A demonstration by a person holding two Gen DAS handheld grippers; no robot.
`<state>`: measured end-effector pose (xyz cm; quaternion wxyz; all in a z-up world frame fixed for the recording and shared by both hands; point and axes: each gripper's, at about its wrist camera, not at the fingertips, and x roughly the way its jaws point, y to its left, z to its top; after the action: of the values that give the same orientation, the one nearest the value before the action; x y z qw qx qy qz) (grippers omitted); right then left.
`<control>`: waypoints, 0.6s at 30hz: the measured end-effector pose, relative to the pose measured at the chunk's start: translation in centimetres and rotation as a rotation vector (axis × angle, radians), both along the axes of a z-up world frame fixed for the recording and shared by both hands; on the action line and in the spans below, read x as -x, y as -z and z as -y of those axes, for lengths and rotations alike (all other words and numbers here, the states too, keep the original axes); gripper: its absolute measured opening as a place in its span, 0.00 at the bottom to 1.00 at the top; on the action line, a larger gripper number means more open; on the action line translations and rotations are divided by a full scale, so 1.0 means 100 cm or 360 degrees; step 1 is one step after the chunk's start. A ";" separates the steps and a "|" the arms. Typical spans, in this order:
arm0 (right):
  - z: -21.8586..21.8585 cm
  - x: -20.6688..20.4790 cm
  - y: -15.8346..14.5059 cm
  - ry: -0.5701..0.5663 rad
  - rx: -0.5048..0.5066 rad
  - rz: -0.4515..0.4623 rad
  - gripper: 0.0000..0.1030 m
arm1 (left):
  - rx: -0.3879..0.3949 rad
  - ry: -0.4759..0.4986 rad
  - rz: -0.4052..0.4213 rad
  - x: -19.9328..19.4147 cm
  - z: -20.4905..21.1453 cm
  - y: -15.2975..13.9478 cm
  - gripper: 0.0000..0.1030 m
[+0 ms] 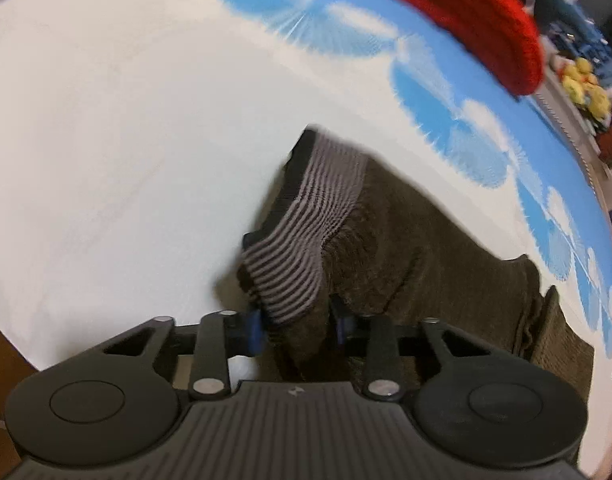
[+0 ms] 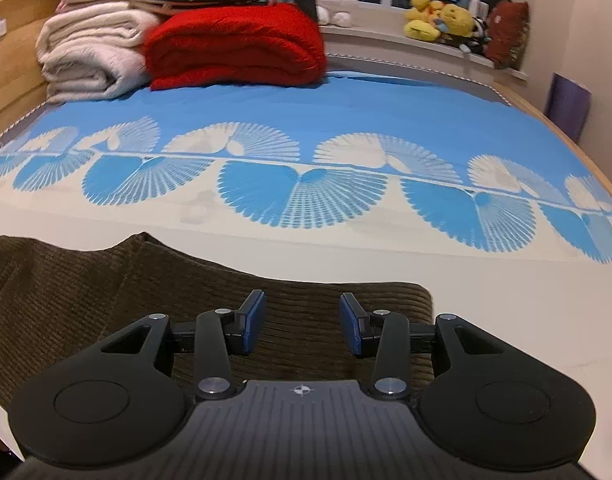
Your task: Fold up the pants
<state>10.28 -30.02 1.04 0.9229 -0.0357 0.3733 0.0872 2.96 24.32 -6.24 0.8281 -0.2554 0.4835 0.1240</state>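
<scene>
Dark olive corduroy pants (image 1: 418,248) lie on the white and blue bedsheet (image 1: 125,140). A grey striped ribbed cuff (image 1: 306,220) of one leg rises toward my left gripper (image 1: 299,326), whose blue pads press on it from both sides. In the right wrist view the pants (image 2: 105,292) spread flat across the lower left. My right gripper (image 2: 301,324) hovers just over the folded edge of the corduroy, jaws apart, with nothing pinched between its pads.
A folded red blanket (image 2: 233,48) and cream blankets (image 2: 85,52) are stacked at the head of the bed. Yellow plush toys (image 2: 438,20) sit on the window ledge. A wooden bed frame (image 2: 13,40) runs along the left, and a purple object (image 2: 566,104) stands at the right.
</scene>
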 end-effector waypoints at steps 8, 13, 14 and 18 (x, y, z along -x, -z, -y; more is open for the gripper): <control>0.057 0.003 -0.001 0.0229 -0.0171 -0.0064 0.42 | -0.0372 0.0220 0.0345 0.000 0.110 -0.083 0.27; 0.100 0.009 -0.007 0.0371 -0.0252 -0.0003 0.42 | -0.0438 0.0496 0.0594 -0.027 0.242 -0.151 0.26; 0.107 0.011 -0.007 0.0394 -0.0258 0.0004 0.42 | -0.0435 0.0562 0.0635 -0.032 0.269 -0.160 0.26; 0.145 0.016 -0.005 0.0508 -0.0312 0.0021 0.42 | -0.0423 0.0900 0.0761 -0.033 0.409 -0.188 0.26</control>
<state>8.63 -44.49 1.50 0.9265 0.1135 0.3580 -0.0245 6.26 -16.61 12.57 0.9447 -0.0244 0.3079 -0.1105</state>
